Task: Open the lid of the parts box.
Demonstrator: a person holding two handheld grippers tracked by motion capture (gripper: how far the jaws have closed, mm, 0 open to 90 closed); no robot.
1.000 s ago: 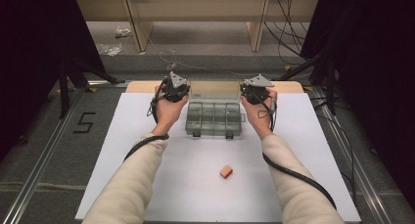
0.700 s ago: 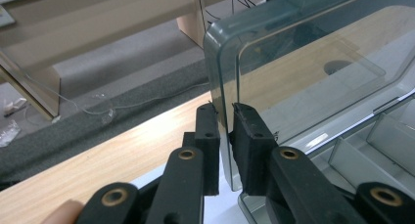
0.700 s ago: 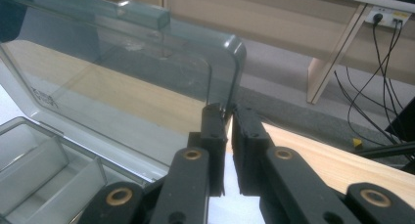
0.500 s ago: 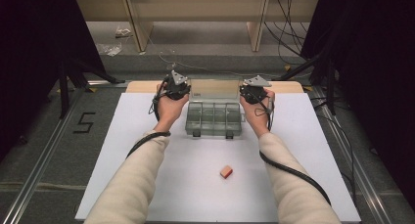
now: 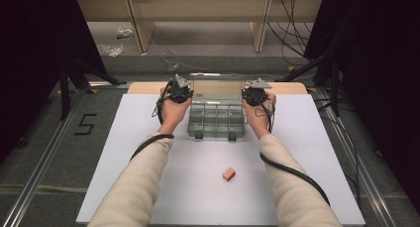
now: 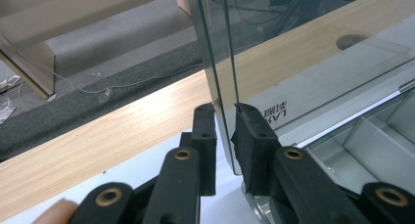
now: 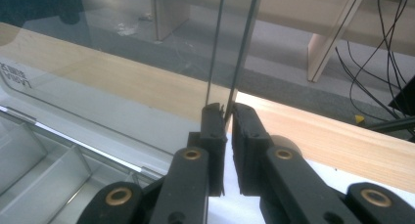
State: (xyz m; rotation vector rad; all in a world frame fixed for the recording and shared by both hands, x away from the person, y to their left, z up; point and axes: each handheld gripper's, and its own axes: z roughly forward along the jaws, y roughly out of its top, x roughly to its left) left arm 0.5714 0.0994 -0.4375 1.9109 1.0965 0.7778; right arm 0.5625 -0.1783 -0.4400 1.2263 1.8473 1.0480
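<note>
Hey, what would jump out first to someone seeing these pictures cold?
The clear plastic compartment box at the far middle of the white table, its transparent lid raised, each side edge pinched between the jaws of the left gripper and right gripper. A small orange block lies alone nearer the person.

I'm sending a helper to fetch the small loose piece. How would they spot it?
On the white table top, look nearer the person than the clear compartment box, between the two forearms. The small orange block lies there alone; it is the only coloured, loose thing on the white surface.
</note>
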